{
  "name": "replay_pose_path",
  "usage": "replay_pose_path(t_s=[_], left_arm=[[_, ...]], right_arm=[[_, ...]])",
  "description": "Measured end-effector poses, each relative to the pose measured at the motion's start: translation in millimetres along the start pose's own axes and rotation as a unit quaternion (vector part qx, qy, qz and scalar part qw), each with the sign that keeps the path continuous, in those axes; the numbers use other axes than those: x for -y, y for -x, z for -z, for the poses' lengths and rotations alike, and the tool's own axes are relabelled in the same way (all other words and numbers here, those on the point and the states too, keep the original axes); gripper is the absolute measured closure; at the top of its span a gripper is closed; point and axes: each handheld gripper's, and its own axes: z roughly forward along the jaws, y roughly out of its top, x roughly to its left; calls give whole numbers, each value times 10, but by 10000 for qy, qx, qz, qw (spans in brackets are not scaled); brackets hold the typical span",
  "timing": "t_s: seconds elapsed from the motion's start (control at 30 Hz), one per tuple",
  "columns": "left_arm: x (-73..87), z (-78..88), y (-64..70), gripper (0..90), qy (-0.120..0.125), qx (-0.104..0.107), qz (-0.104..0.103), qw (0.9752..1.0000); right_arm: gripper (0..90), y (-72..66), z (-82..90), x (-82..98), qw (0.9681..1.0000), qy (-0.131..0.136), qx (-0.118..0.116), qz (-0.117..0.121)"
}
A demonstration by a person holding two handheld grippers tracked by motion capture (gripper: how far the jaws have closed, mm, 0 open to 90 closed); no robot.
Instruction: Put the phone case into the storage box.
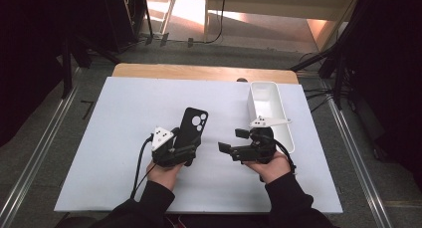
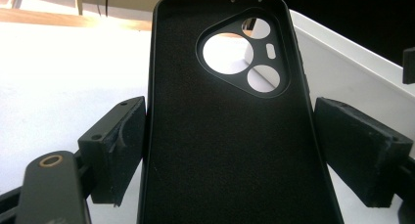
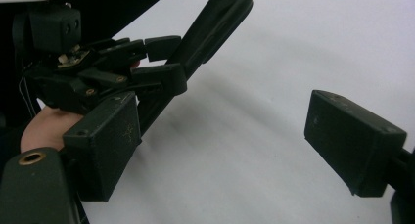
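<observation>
left tongs [image 1: 185, 149] clamp a matte black, felt-lined phone case [image 2: 230, 126]; right tongs [image 1: 230, 141] gape empty

The case [image 1: 193, 126] is a black phone case, empty, its matt inner side facing the left gripper view [image 2: 230, 136]. Near its top end a rounded triangular camera cutout holds three round holes and a small slot, with white showing through them. It is tilted up off the white table, lower end toward the person, top end pointing away. The left gripper [image 1: 185, 151] clamps its lower part by the long edges, a pad on each side; the upper part stands free
</observation>
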Motion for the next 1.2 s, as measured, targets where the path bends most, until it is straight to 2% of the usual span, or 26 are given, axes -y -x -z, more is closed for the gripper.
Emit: replay_pose_path(t_s=[0.23,0.3,0.47,0.63,0.77,0.97,1.2], left_arm=[[43,10,43,149,131,15,-5,9999],[51,13,56,149,220,31,27,9998],[68,23,70,148,235,-30,4,9997],[112,19,83,148,420,-88,-28,9991],[125,17,98,148,408,-86,-86,9991],[117,18,116,148,418,-17,-24,9991],[127,9,131,148,432,-3,-41,9991]], right_arm=[[119,-2,-35,-114,9998,-11,-38,-176],[119,-6,-56,-139,9998,-15,-39,-178],[119,-21,-117,-205,9999,-25,-37,-157],[121,-17,-163,-276,9997,8,-40,-231],[124,-13,-193,-327,9997,28,-54,-254],[132,-3,-245,-400,9995,64,-85,-292],[136,32,-337,-439,9992,-16,-88,-389]])
